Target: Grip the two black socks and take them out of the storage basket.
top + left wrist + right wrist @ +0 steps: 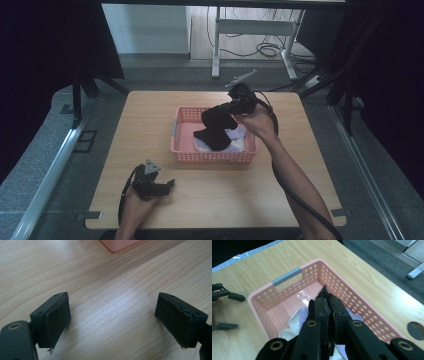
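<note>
Two grippers: right gripper (pixel 231 106) clamped on black garment (pixel 216 129), lifting it from pink basket (pixel 212 156); left gripper (pixel 161 187) agape, idle near counter's (pixel 150 125) front edge

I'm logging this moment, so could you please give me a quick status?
Right gripper shut on black cloth, lifted over pink basket. Left gripper open, low over table. White cloths in basket.

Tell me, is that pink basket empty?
No. The pink basket holds pale cloth, and the right gripper dangles a black garment over it.
</note>
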`<state>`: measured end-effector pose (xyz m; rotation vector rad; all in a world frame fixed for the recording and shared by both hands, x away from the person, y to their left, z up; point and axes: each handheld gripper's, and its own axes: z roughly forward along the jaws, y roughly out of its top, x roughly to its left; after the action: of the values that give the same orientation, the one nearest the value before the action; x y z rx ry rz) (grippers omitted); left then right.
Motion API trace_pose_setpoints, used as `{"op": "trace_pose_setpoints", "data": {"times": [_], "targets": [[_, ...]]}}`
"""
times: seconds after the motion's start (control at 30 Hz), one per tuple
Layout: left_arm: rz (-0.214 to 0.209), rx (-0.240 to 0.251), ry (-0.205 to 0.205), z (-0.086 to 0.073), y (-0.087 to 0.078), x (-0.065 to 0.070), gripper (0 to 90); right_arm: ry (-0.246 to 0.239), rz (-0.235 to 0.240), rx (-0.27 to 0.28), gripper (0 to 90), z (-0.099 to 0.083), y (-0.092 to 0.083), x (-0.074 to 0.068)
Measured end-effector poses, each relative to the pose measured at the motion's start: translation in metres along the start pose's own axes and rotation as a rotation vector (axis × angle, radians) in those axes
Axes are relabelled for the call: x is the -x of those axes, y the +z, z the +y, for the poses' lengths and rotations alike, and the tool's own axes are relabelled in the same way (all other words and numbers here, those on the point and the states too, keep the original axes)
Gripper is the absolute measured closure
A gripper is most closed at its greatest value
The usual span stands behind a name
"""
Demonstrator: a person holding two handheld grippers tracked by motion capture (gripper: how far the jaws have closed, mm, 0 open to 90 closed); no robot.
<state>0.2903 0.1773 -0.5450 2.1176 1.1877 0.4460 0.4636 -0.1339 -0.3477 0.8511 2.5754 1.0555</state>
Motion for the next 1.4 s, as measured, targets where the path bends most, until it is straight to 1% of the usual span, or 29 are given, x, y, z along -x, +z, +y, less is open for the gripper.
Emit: {"op": "trace_pose_setpoints", "data": {"times": [0.2,0.23,0.27,0.43,0.73,0.97,1.07,1.1,1.13,1.4], "targets": [[0.0,-0.001,0.0,0.0,0.0,0.0,12.9,-0.001,-0.009,0.016,84.6,0.001,-0.019,0.005],[0.0,-0.001,0.0,0.0,0.0,0.0,12.9,-0.001,-0.009,0.016,84.6,0.001,-0.019,0.005],[0.0,0.0,0.0,0.0,0.0,0.0,12.9,0.001,-0.018,0.02,84.6,-0.001,-0.026,0.008],[-0.001,0.0,-0.001,0.0,0.0,0.0,12.9,0.015,-0.045,0.034,84.6,-0.008,-0.04,0.017],[0.0,0.0,-0.001,0.0,0.0,0.0,12.9,0.051,-0.106,0.044,84.3,-0.024,-0.065,0.034],[0.0,0.0,0.001,0.0,0.0,0.0,12.9,0.064,-0.155,0.051,84.3,-0.037,-0.084,0.046],[0.0,-0.001,0.001,0.0,0.0,0.0,12.9,0.081,-0.171,0.052,84.3,-0.043,-0.092,0.051],[0.0,-0.001,0.001,0.0,0.0,0.0,12.9,0.081,-0.171,0.052,84.3,-0.043,-0.092,0.051],[0.0,-0.001,0.001,0.0,0.0,0.0,12.9,0.091,-0.184,0.056,84.3,-0.049,-0.099,0.055],[0.001,-0.002,0.0,0.0,0.0,0.0,12.9,0.126,-0.232,0.055,84.3,-0.068,-0.117,0.069]]}}
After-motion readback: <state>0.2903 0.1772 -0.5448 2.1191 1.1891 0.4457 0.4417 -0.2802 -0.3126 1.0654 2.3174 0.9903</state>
